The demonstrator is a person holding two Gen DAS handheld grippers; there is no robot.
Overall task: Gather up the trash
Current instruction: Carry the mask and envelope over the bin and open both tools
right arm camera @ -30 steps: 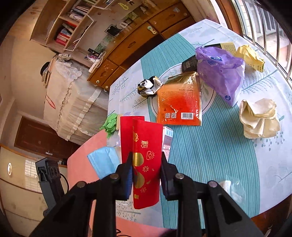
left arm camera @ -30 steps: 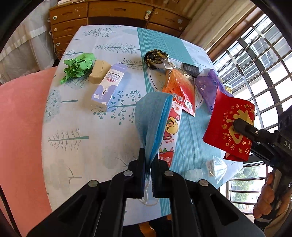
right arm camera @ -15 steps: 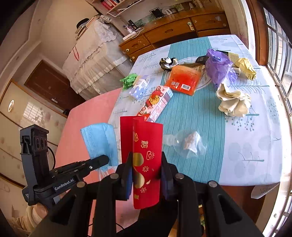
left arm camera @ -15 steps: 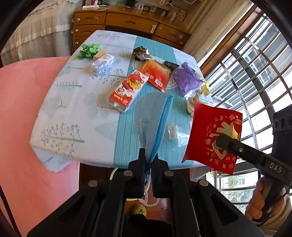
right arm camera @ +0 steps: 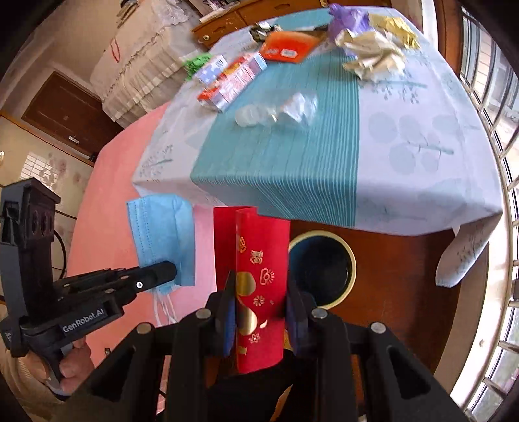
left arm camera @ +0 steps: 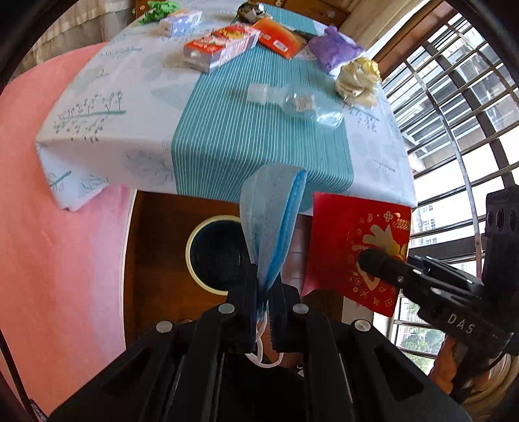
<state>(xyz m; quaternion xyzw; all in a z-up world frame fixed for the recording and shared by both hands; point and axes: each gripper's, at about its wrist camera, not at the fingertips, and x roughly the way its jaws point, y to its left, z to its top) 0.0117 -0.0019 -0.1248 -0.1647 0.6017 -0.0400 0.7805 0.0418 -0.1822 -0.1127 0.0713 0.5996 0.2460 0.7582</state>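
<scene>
My left gripper (left arm camera: 263,285) is shut on a folded blue face mask (left arm camera: 271,220), whose white ear loops dangle below the fingers. My right gripper (right arm camera: 259,292) is shut on a red envelope (right arm camera: 261,285) with gold print, bowed between the pads. Both hang below the table's front edge, over a round dark bin (left arm camera: 214,256) with a cream rim on the brown floor. In the right wrist view the bin (right arm camera: 319,269) lies just right of the envelope, and the mask (right arm camera: 162,240) and left gripper (right arm camera: 162,271) show at the left.
The table (left arm camera: 259,139) wears a white and teal cloth. On it lie a clear crushed bottle (left arm camera: 292,100), a red carton (left arm camera: 220,47), an orange packet (left arm camera: 279,35), a purple bag (left arm camera: 334,48), crumpled cream paper (left arm camera: 356,78), a small lilac box (left arm camera: 180,24) and green paper (left arm camera: 159,8). A pink sheet (left arm camera: 65,227) lies left; window bars stand right.
Both grippers have drawn back from over the table and sunk below its front edge. The bin on the floor has come into view beneath the mask and the envelope.
</scene>
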